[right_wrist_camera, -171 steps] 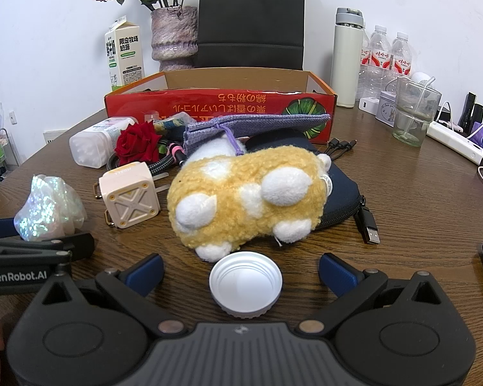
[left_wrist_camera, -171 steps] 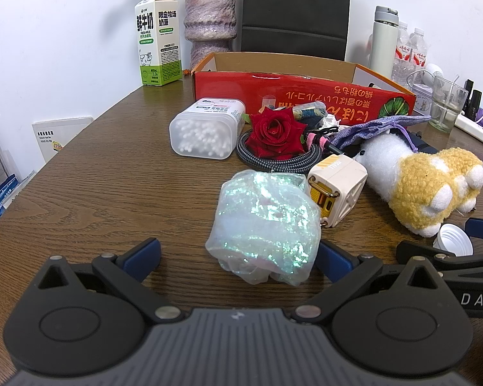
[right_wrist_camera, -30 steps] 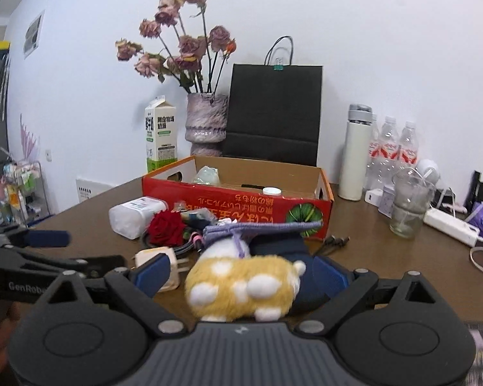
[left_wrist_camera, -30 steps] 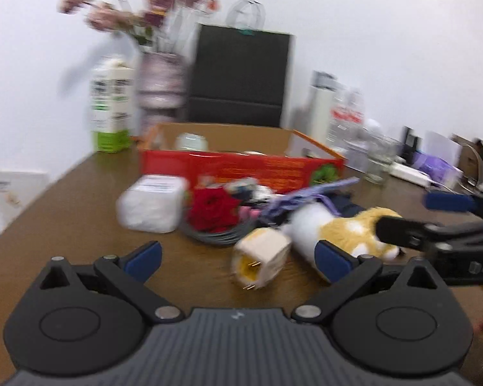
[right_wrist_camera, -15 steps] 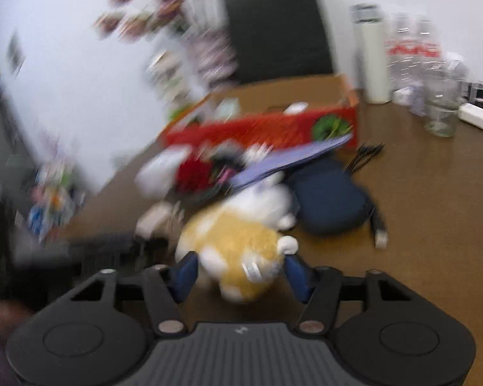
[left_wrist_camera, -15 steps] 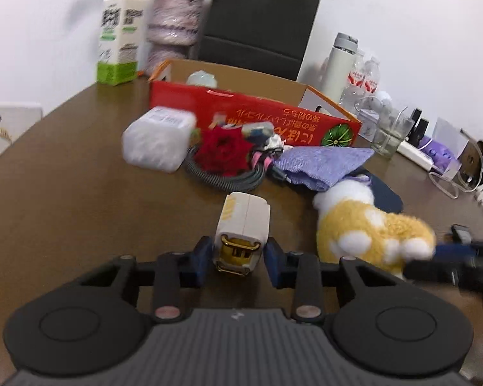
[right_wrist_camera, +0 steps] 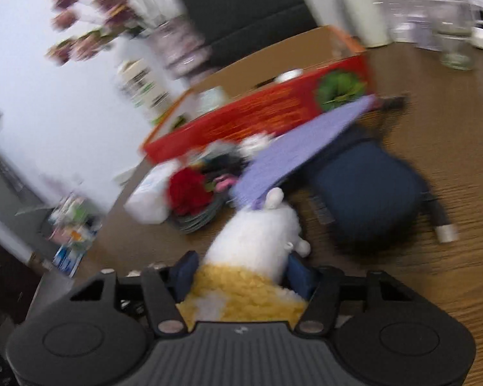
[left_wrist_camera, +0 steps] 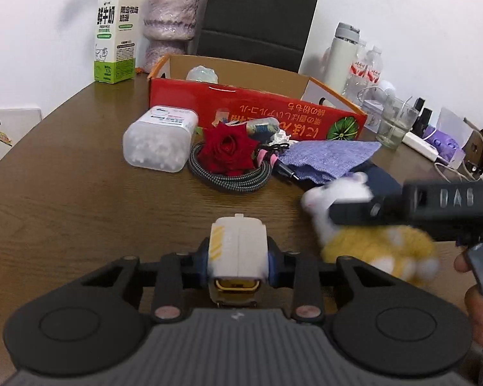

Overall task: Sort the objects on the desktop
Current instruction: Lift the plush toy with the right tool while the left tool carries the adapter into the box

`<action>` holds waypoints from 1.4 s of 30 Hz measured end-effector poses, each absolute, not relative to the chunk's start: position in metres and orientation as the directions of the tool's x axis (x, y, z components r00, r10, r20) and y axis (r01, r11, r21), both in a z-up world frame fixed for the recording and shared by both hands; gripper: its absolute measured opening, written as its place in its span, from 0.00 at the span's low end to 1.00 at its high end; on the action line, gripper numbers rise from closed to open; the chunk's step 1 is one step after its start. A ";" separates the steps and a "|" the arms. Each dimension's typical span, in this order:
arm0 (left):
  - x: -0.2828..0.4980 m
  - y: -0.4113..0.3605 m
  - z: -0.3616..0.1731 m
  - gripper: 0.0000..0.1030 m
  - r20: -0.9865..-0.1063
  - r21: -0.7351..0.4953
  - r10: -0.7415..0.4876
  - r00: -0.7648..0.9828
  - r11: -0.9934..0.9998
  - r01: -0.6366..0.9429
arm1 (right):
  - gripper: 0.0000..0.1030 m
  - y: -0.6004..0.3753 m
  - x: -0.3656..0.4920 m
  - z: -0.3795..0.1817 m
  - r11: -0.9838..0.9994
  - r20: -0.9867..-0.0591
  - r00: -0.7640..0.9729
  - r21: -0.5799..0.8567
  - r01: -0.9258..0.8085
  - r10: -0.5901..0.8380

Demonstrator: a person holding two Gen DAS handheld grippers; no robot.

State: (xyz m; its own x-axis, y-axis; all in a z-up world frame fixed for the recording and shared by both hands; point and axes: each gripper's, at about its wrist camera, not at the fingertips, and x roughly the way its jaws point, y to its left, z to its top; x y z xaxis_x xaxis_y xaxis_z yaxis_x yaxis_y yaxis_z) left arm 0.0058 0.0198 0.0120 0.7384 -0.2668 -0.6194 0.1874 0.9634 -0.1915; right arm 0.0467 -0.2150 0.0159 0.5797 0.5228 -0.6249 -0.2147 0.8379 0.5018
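Left gripper (left_wrist_camera: 238, 262) clenches the plug adapter (left_wrist_camera: 236, 251) just over the desk (left_wrist_camera: 80, 199); right gripper (right_wrist_camera: 240, 271) squeezes the plush toy (right_wrist_camera: 254, 257), whose soft body might slip free; the red cardboard box (left_wrist_camera: 257, 109) lies beyond.

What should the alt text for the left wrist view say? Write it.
The left tool grips a cream charger just above a brown table. Beyond lie a red rose on a coiled cable, a cotton swab box and a red box; at right, the right tool holds a plush toy.
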 end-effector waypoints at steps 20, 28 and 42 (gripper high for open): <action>0.250 0.004 0.132 0.31 -0.625 -0.143 -0.170 0.762 0.984 0.102 | 0.38 -0.249 0.245 0.173 0.941 -0.491 0.802 0.200 -0.275 0.339; 0.293 -0.009 0.061 0.32 -0.768 0.019 -0.020 0.640 0.998 0.054 | 0.39 -0.241 0.323 0.061 0.946 -0.774 0.546 0.236 -0.222 0.321; 0.252 0.011 0.124 0.87 -0.716 -0.015 -0.043 0.697 0.999 0.046 | 0.74 -0.229 0.281 0.124 0.978 -0.755 0.628 0.086 -0.188 0.187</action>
State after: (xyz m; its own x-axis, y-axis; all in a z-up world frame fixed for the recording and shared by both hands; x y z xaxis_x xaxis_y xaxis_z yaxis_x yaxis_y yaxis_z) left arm 0.2517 0.0110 0.1239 0.6971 -0.0432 -0.7157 0.0462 0.9988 -0.0153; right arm 0.2806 -0.2293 0.1236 0.6280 0.1868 -0.7554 -0.1880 0.9784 0.0856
